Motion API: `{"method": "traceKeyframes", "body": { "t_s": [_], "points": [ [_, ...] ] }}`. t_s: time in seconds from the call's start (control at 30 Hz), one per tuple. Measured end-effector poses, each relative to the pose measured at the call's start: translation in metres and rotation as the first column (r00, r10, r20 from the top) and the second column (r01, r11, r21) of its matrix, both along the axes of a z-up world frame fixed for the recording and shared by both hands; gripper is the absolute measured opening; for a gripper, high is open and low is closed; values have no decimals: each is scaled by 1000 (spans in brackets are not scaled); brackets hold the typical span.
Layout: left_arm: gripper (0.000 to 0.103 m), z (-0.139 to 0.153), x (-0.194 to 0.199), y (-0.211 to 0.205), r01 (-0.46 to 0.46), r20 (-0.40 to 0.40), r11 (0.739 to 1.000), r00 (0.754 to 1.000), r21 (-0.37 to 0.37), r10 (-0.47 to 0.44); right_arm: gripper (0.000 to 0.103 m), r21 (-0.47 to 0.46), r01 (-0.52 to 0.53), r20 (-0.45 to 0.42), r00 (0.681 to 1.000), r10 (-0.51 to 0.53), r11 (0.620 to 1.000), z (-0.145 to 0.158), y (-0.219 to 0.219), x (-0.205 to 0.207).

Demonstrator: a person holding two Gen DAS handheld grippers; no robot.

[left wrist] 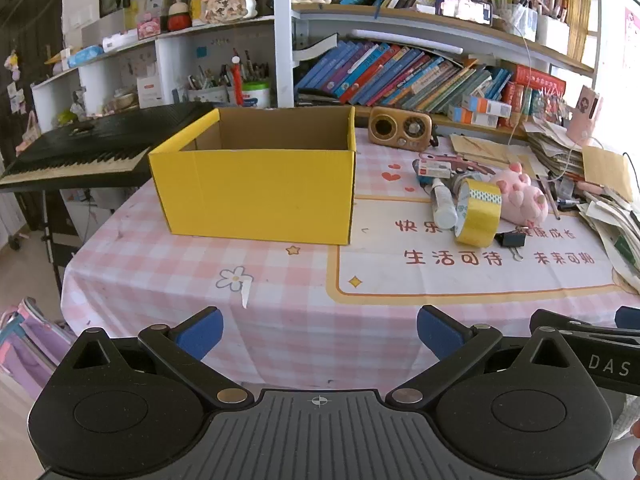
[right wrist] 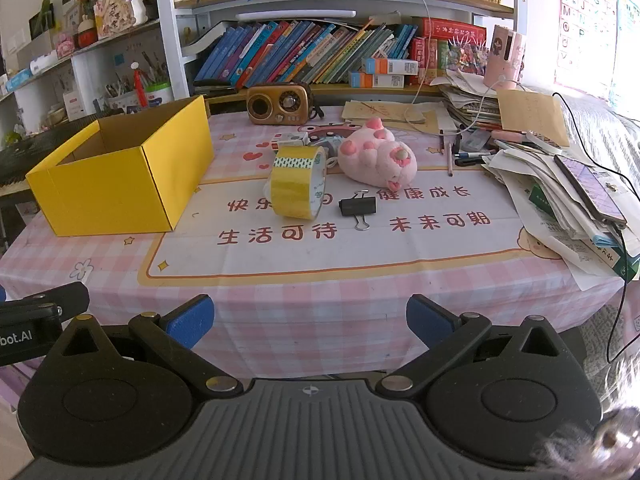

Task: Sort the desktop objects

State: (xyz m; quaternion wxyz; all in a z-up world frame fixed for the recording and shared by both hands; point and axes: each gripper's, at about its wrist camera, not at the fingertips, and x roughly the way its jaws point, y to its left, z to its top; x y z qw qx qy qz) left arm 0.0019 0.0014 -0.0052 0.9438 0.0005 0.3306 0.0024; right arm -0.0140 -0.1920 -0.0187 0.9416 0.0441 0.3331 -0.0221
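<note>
An open yellow cardboard box (left wrist: 256, 196) (right wrist: 120, 184) stands on the left of the pink checked tablecloth. Right of it lie a roll of yellow tape (left wrist: 478, 212) (right wrist: 298, 186) on its edge, a black binder clip (left wrist: 511, 239) (right wrist: 358, 206), a pink plush toy (left wrist: 520, 196) (right wrist: 378, 158) and a white bottle (left wrist: 442, 204). My left gripper (left wrist: 318, 334) is open and empty at the table's front edge. My right gripper (right wrist: 310, 324) is open and empty, also at the front edge, well short of the objects.
A brown retro radio (left wrist: 400, 128) (right wrist: 278, 104) stands at the back. Stacks of papers (right wrist: 568, 200) and pens crowd the right side. A black keyboard (left wrist: 76, 152) sits left of the table. Bookshelves rise behind.
</note>
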Motion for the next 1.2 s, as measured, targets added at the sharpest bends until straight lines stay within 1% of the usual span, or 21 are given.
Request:
{"method": "traceKeyframes", "body": {
  "t_s": [1.2],
  "points": [
    [103, -4, 3, 1, 21, -23, 1000, 1000, -2, -21, 103, -1, 0, -4, 1000, 0, 1000, -1, 4, 3]
  ]
}}
